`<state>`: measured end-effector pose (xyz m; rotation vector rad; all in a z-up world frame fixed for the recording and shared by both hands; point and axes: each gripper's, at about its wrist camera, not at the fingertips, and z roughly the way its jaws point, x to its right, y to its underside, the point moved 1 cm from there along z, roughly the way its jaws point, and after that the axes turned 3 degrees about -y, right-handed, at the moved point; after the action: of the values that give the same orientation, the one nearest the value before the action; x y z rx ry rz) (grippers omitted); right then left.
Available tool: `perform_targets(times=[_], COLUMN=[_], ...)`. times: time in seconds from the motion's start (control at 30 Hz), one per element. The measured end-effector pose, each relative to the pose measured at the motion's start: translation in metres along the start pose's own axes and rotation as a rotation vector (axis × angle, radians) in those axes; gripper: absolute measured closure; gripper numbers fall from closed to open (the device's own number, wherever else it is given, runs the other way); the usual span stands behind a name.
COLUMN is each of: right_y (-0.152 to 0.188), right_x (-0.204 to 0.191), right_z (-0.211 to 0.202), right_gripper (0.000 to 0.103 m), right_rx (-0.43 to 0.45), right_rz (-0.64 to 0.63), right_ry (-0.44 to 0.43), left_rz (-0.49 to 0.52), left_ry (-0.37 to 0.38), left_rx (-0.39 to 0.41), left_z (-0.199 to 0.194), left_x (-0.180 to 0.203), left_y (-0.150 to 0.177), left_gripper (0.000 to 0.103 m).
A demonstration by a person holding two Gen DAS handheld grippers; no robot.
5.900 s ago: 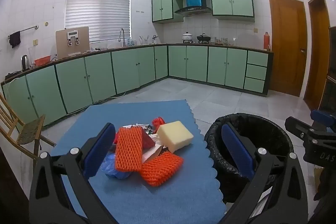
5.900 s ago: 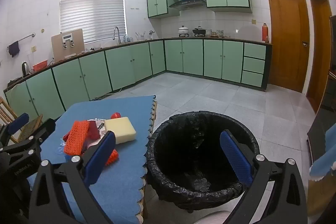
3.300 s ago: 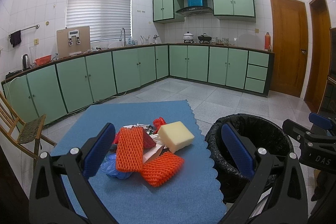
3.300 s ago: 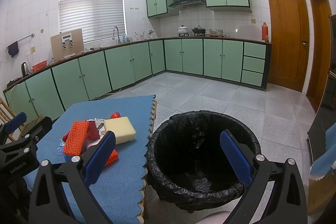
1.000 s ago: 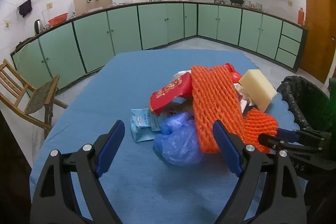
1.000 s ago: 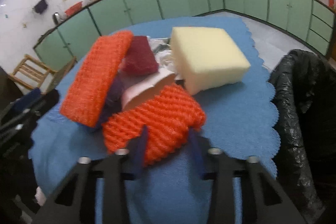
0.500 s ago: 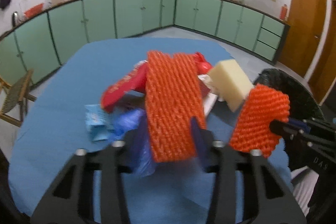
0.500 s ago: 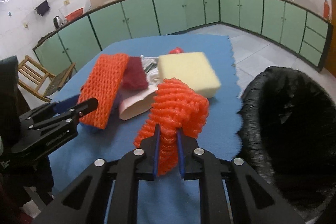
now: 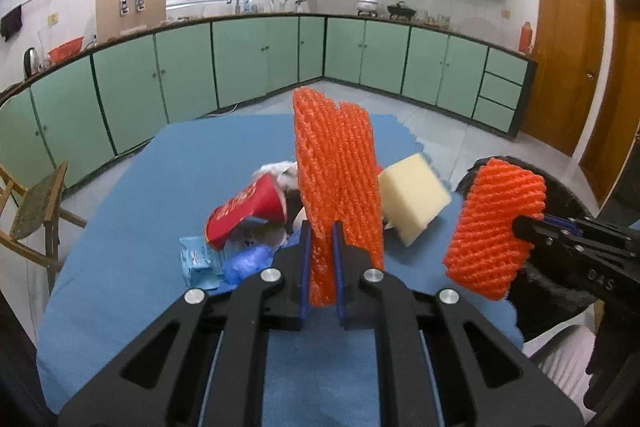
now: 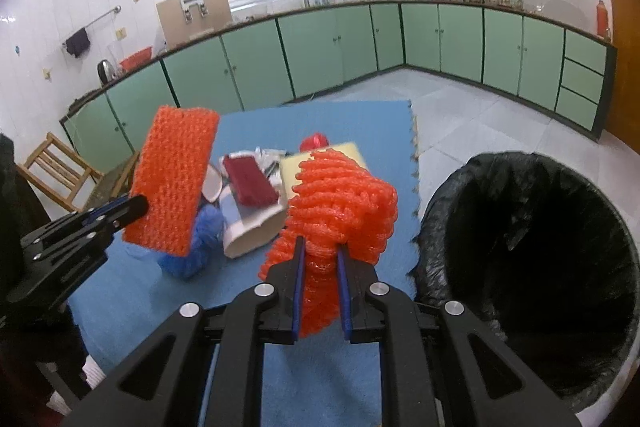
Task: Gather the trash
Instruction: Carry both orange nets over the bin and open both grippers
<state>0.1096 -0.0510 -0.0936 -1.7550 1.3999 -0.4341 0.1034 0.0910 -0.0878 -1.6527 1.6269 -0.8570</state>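
Observation:
My left gripper [image 9: 321, 267] is shut on a long orange foam net [image 9: 334, 163], which stands lifted above the trash pile; the same net [image 10: 174, 183] shows at the left in the right wrist view. My right gripper [image 10: 318, 275] is shut on a second, bunched orange foam net [image 10: 340, 195], raised off the blue mat [image 10: 248, 123] beside the black-lined trash bin [image 10: 532, 255]. That second net [image 9: 494, 227] hangs at the right in the left wrist view. On the mat lie a yellow sponge [image 9: 412, 197], a red wrapper [image 9: 246, 211], a blue bag [image 9: 248, 261] and a small carton [image 9: 196, 259].
A wooden chair [image 9: 32, 215] stands left of the table. Green cabinets [image 9: 248, 59] line the far walls, with wooden doors [image 9: 568, 67] at the right. A dark red pad [image 10: 248, 181] and a pale box [image 10: 252, 231] rest in the pile.
My left gripper closed on the long net and lifted it upright. My right gripper carried the bunched net up and toward the bin.

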Motion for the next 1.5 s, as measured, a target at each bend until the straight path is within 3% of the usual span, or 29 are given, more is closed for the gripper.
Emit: perform_targets(times=[0.3,0.5,0.83,1.1,1.23,1.33,1.5], right_y=[-0.016,-0.015,-0.003,0.017,0.022,0.026,0.029], right_x=[0.031,0.077,0.146,0.185,0.194,0.202,0.202], right_z=[-0.046,-0.071,-0.086,-0.082,-0.077,-0.077,-0.079], right_gripper=[0.089,0.089,0.089,0.089,0.080,0.070,0.048], right_rx=[0.091,0.122,0.110,0.077,0.056,0.047,0.049], right_rz=[0.041,0.113,0.178,0.239,0.258,0.266,0.267], right_ry=[0.090,0.189,0.339,0.384,0.400,0.409,0.429], left_rz=[0.066,0.122,0.179,0.205,0.224,0.216,0.197], left_ry=[0.144,0.245,0.377,0.426,0.452,0.457,0.430], left_rx=[0.028,0.036,-0.002,-0.060,-0.089,-0.096,-0.095], left_z=[-0.005,0.008,0.049,0.082,0.092,0.097,0.098], left_x=[0.055,0.110,0.197,0.242,0.253,0.252,0.236], left_y=[-0.018,-0.024,-0.025,-0.019,-0.018,-0.019,-0.021], left_gripper=[0.095,0.095,0.095,0.095,0.089,0.066,0.062])
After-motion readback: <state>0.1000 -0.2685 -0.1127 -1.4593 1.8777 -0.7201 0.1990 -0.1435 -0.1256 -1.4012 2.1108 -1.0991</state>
